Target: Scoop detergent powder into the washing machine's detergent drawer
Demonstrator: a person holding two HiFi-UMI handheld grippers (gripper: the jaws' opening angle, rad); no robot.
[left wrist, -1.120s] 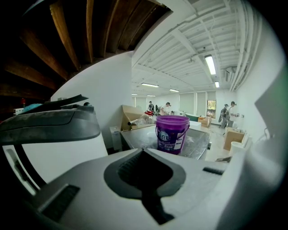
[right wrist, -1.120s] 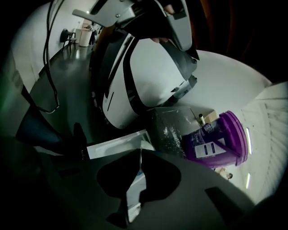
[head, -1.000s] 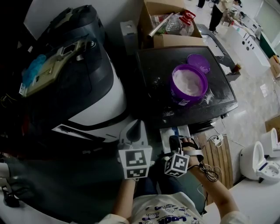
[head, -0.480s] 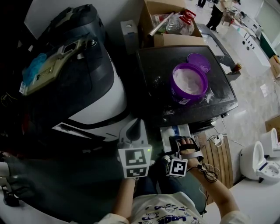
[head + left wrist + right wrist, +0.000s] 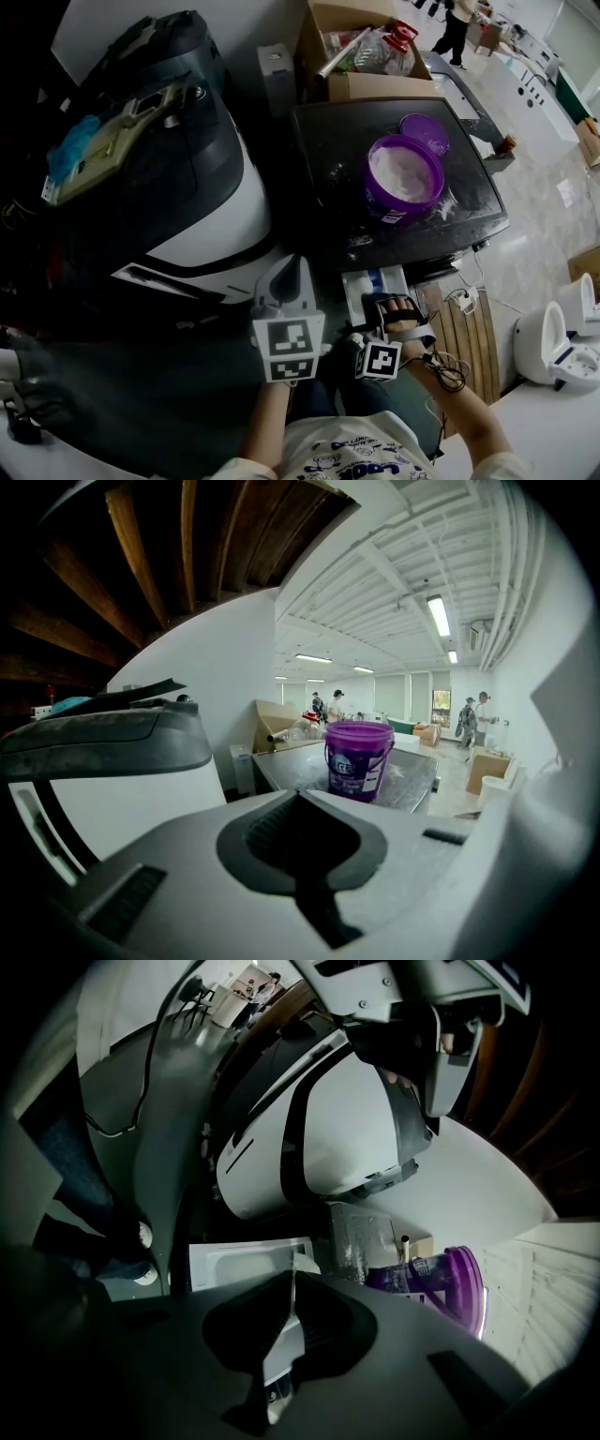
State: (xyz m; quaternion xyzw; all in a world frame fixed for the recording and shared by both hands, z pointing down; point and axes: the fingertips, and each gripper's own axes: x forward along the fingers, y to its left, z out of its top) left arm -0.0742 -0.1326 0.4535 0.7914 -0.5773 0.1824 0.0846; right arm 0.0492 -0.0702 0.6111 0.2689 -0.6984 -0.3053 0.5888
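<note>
The right gripper [image 5: 373, 314] pinches a thin white scoop [image 5: 281, 1340], seen edge-on, over the open drawer [image 5: 359, 281] at the washer's near side. The hold looks slim, so a twist could let the scoop slip, and a tilt off the compartment would drop powder on the floor. The tub [image 5: 389, 211] stands far back on the washer top [image 5: 328, 141], its lid [image 5: 425, 134] beside it and spilt powder around it. The left gripper [image 5: 289, 281], pressed together and empty, sits just left of the drawer, where it could be bumped. Cables [image 5: 450, 370] hang near the right wrist.
</note>
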